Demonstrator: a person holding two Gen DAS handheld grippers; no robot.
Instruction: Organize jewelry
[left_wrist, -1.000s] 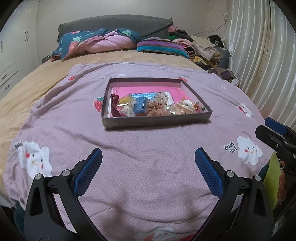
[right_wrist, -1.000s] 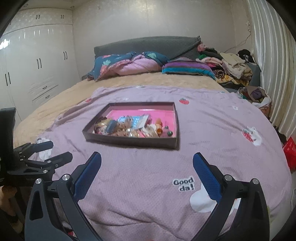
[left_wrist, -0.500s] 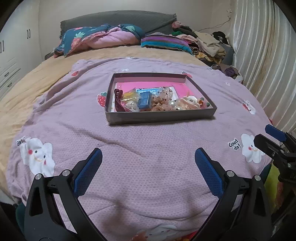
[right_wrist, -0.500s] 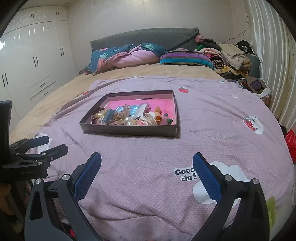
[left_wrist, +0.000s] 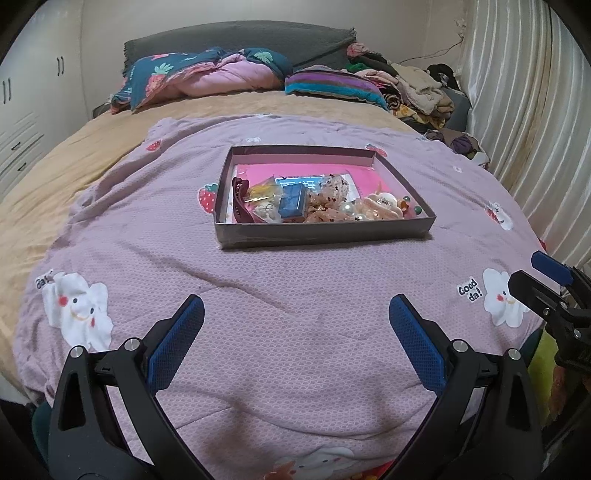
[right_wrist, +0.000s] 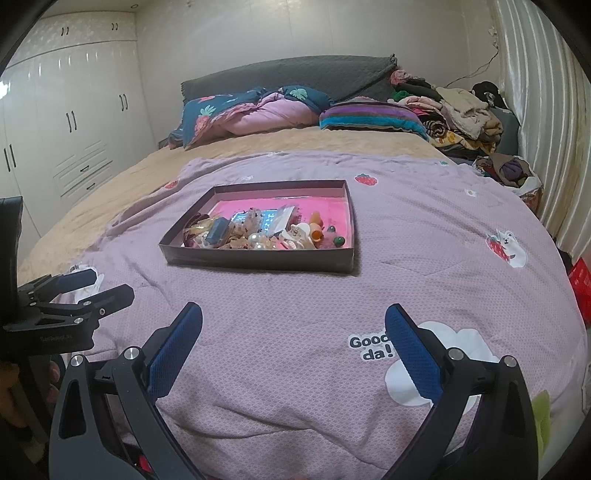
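— Looking at the tray (left_wrist: 325, 232) on the blanket (left_wrist: 295, 295): what's in it?
— Jewelry (left_wrist: 314, 203) heaped against its near wall, tangled, pieces hard to tell apart.
— Grippers?
— Left gripper (left_wrist: 295, 321) and right gripper (right_wrist: 293, 326) are both spread wide, empty, well short of the tray; their handles are cut off.

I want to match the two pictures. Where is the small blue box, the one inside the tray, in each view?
Left wrist view: the small blue box lies just left of the picture's centre, in the near left part of the tray.
Right wrist view: the small blue box sits left of centre, near the tray's left front corner.
Shared landmark: the "Good da!" cloud print on the purple blanket.
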